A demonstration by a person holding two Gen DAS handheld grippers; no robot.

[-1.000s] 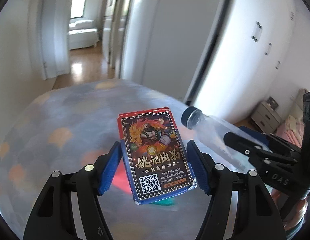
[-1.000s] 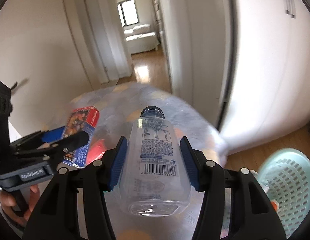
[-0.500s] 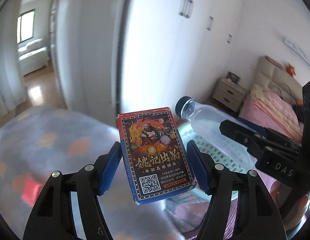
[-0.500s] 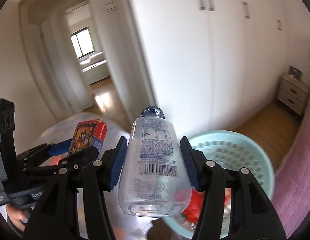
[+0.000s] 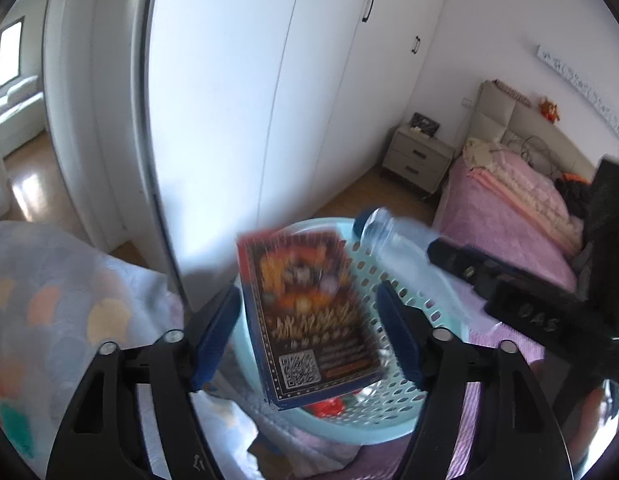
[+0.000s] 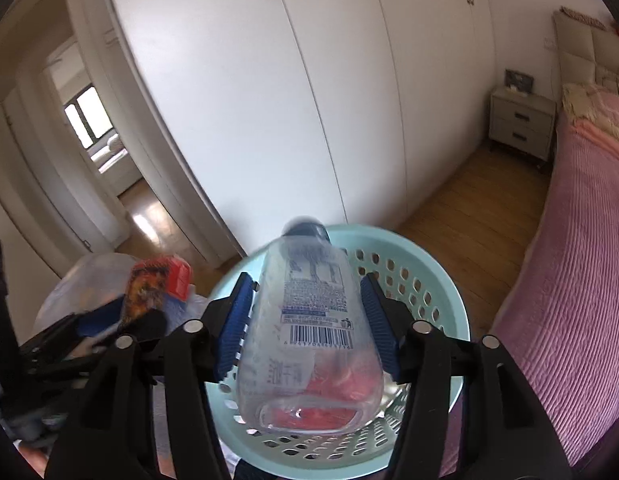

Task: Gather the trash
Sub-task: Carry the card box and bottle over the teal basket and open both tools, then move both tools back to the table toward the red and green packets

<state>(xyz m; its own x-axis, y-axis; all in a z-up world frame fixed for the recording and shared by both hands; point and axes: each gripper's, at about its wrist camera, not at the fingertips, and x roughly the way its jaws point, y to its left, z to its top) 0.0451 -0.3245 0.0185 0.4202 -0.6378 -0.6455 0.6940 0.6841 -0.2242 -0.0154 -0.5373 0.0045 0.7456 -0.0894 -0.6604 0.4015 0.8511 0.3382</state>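
My left gripper (image 5: 309,328) has opened; the printed card box (image 5: 309,320) is blurred between its spread pads, tilting over the light-blue perforated basket (image 5: 393,420). My right gripper (image 6: 307,324) has its pads apart from the clear plastic bottle (image 6: 309,328), which is blurred over the same basket (image 6: 441,304). Red trash (image 6: 341,384) lies inside the basket. The bottle (image 5: 405,248) and the right gripper (image 5: 509,292) show at the right of the left wrist view. The card box (image 6: 149,292) and left gripper (image 6: 113,320) show at the left of the right wrist view.
White wardrobe doors (image 6: 309,100) stand behind the basket. A pink bed (image 6: 581,260) is at the right, with a nightstand (image 6: 521,124) beyond. A dotted tablecloth (image 5: 61,300) is at the left. A doorway (image 6: 97,152) opens to another room.
Both grippers swung right from the table to above the basket. Both sets of jaws have widened, and the card box and bottle now look loose and blurred.
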